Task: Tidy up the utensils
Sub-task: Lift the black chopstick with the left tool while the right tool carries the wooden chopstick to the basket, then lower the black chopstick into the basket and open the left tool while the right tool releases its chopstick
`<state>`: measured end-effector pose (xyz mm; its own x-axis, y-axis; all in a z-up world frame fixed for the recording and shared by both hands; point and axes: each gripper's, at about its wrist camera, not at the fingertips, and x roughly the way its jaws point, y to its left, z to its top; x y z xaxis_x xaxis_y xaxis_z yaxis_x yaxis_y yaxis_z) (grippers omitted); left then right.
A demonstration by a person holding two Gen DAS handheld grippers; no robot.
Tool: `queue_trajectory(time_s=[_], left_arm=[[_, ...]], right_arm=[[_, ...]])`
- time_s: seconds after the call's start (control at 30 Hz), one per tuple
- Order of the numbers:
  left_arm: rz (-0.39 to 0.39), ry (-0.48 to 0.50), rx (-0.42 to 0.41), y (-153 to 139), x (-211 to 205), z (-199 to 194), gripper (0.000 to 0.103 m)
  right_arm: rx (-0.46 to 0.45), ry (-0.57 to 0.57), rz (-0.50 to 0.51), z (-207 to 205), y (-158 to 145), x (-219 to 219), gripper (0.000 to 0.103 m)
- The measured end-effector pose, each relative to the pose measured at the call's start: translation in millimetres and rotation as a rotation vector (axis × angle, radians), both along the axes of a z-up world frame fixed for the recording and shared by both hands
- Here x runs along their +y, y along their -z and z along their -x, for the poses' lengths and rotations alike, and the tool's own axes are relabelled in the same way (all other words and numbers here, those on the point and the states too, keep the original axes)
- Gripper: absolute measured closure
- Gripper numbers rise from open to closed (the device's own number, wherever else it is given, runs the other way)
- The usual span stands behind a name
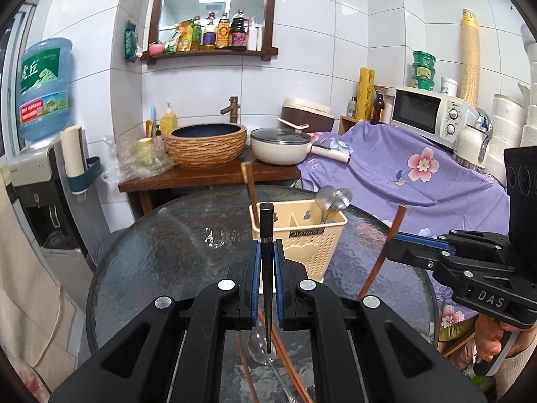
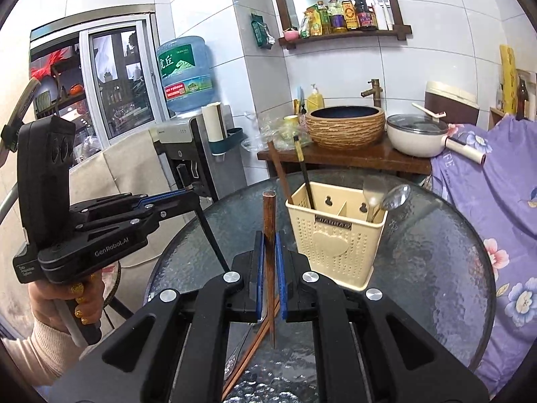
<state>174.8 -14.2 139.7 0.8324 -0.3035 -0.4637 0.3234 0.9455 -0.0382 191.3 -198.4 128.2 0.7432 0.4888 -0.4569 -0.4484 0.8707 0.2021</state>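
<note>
Left gripper (image 1: 267, 252) clamped on a black chopstick (image 1: 266, 235) and right gripper (image 2: 269, 245) clamped on a brown chopstick (image 2: 269, 235), both held upright just before the cream utensil holder (image 1: 302, 245) on the glass table (image 1: 167, 252).

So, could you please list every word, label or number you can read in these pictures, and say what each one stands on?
"DAS": side of the right tongs.
"GenRobot.AI": side of the left tongs; the small print beside it is too small to read.
"虎丘": green label of the water jug; its smaller print is blurred.
The utensil holder nameplate, the shelf bottles and the microwave brand are too blurred to read.
</note>
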Motion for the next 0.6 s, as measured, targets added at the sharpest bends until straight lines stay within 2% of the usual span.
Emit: queue_trajectory(time_s=[0.33,0.5,0.6], left_arm=[[0.026,0.039,0.000,-23,-11,-18,0.096],[0.058,0.055,-0.024,-53,-15,-27,0.096],[0.068,0.055,-0.043,-72,-20,-35,0.096]], right_arm=[[-0.013,0.016,0.042,-20,-24,-2,0.096],[-0.008,0.019,0.028,-33,-46,-8,0.096],[-0.041,0.038,0.032,-40,-69,-11,0.096]])
